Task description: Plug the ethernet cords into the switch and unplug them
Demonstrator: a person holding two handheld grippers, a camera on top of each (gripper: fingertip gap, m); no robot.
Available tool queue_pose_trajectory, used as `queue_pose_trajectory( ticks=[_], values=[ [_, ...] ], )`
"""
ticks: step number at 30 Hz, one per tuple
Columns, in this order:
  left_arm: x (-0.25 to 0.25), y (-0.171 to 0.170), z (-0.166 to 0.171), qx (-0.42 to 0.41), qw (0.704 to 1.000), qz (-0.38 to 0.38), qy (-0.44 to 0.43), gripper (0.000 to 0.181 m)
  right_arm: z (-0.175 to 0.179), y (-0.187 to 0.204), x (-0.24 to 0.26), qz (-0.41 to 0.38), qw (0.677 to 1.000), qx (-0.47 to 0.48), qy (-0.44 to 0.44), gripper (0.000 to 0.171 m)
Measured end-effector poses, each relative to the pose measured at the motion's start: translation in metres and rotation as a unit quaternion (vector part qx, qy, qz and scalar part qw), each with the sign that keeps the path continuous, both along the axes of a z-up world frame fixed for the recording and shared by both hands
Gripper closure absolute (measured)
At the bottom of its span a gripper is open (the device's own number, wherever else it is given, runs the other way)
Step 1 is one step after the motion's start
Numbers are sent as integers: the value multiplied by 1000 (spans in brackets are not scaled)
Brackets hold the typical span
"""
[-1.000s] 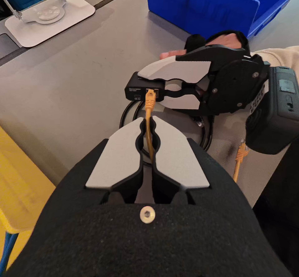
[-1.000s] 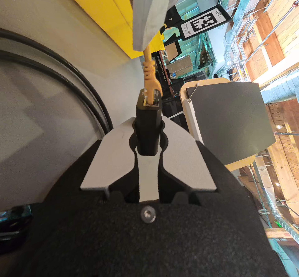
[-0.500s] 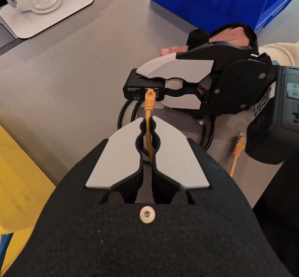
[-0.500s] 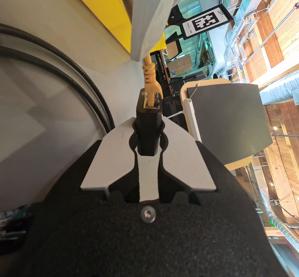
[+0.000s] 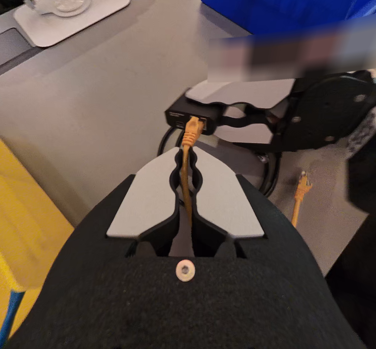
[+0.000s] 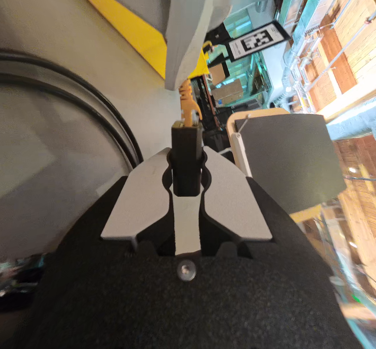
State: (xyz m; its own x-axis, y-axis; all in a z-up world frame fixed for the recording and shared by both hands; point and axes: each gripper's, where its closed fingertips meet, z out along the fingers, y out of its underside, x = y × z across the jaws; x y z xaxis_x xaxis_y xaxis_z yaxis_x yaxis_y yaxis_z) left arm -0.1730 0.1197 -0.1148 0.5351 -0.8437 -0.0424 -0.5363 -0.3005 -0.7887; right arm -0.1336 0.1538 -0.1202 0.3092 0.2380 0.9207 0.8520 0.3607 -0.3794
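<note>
Currently the left gripper (image 5: 185,151) has its jaws closed on the thin orange ethernet cord (image 5: 186,182), just behind the plug, likely for axial control. Frame centre-right: the right gripper (image 5: 215,124) clamps the small black box-shaped switch (image 5: 189,115) above the grey table (image 5: 91,98), bracing it. Plug sits in a port. A second orange cord (image 5: 300,192) lies loose at the right.

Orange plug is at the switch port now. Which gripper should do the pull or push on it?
Left. The left gripper is shut on the orange cord just behind its plug, in line with the port. The right gripper clamps the black switch, so it should only brace.
</note>
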Motion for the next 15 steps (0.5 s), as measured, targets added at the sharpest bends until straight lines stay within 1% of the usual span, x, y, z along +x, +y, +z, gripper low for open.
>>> queue_pose_trajectory(
  ticks=[2,4,7,9,12,14,15],
  values=[
    [-9,9,1,-8,1000,18,-4,170,4,-12,-9,62,997,-31,32,148],
    [-10,6,-3,-40,999,3,-6,169,4,-24,-13,105,992,-61,39,148],
    [-9,-3,-13,-51,998,-33,33,168,1,-41,-15,131,987,-95,22,148],
    [-5,-8,-19,-60,996,-51,43,167,3,-55,-16,149,982,-114,25,148],
    [2,-13,-26,-77,994,-67,49,165,1,-63,-11,141,983,-114,-3,148],
    [4,-13,-25,-70,994,-63,59,165,-3,-61,-6,126,986,-107,-13,148],
    [6,-15,-22,-66,994,-63,53,161,-5,-58,-1,113,988,-106,-21,147]
  ],
)
